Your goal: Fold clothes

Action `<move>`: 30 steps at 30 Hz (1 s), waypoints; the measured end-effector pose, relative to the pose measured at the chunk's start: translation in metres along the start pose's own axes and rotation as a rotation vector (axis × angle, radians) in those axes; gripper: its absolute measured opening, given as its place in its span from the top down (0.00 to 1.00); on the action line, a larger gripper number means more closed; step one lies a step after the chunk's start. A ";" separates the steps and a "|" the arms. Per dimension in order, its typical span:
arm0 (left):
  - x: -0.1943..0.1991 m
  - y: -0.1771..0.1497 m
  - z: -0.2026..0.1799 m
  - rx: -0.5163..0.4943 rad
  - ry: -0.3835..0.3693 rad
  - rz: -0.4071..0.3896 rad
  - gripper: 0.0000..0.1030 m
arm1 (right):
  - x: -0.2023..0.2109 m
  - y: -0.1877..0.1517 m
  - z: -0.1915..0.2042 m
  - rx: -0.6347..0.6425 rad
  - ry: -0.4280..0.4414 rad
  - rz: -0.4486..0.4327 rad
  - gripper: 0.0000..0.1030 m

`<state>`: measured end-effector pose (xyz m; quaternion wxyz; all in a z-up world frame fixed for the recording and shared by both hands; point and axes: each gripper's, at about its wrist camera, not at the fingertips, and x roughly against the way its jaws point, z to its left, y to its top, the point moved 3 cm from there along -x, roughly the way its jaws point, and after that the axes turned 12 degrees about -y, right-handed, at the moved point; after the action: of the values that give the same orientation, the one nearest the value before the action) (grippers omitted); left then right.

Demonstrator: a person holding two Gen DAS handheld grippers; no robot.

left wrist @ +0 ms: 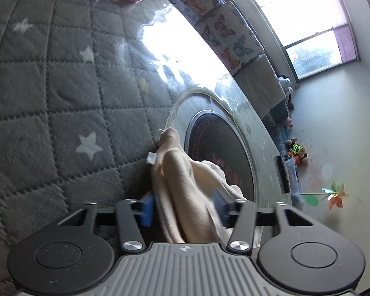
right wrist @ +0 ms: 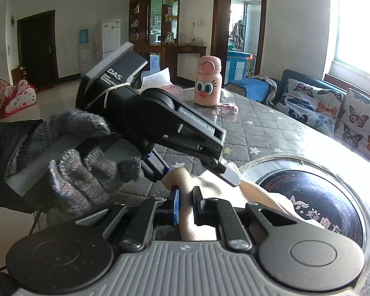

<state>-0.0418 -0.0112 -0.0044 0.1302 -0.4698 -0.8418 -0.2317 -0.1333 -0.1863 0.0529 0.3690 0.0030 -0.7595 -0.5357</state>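
- The right gripper (right wrist: 186, 203) was clamped on a fold of the cream garment (right wrist: 256, 194); its blue-padded fingers (right wrist: 176, 204) stood close together with only the pinched cloth between them.
- The left gripper (left wrist: 183, 207) stood with its jaws well apart, and a bunched ridge of the same cream garment (left wrist: 185, 190) ran up between them.
- The cloth lay against the blue pad (left wrist: 147, 208) of one finger in the left wrist view; whether the other pad pressed on it could not be told, so the grip looked loose rather than closed.
- Seen from the right wrist camera, the left gripper (right wrist: 218, 162) reached in from the upper left, held by a hand in a grey knitted glove (right wrist: 83, 170), and its tip came down onto the garment just beyond the right gripper's fingers.
- The garment lay on the table, partly on the grey quilted cover with white stars (left wrist: 61, 98) and partly over the edge of a round black hotplate (right wrist: 328, 197) set into the tabletop.
- A pink bottle with a cartoon face (right wrist: 208, 81) stood farther back on the table, well apart from both grippers.
- Butterfly-print cushions (right wrist: 333, 108) sat on the sofa beside the table, below the window.
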 end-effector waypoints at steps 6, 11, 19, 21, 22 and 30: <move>0.003 -0.002 0.007 0.028 -0.030 -0.018 0.80 | 0.001 -0.004 0.004 0.006 0.010 0.007 0.91; 0.004 -0.001 0.007 0.002 -0.012 -0.021 0.84 | 0.008 -0.006 0.003 -0.003 0.004 0.001 0.86; 0.004 -0.003 0.007 -0.016 0.008 -0.018 0.84 | 0.028 -0.030 -0.045 -0.124 -0.163 0.038 0.84; 0.003 -0.004 0.007 -0.019 0.011 -0.017 0.84 | 0.026 -0.039 -0.065 -0.174 -0.222 0.064 0.84; 0.001 -0.004 0.006 -0.021 0.013 -0.017 0.84 | 0.026 -0.043 -0.075 -0.199 -0.251 0.077 0.84; -0.001 -0.004 0.004 -0.037 0.027 -0.015 0.84 | 0.016 -0.086 -0.143 -0.373 -0.409 0.180 0.84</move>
<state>-0.0446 -0.0116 -0.0096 0.1308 -0.4626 -0.8391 -0.2546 -0.0985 -0.3454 0.0134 0.2486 -0.2405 -0.7035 -0.6208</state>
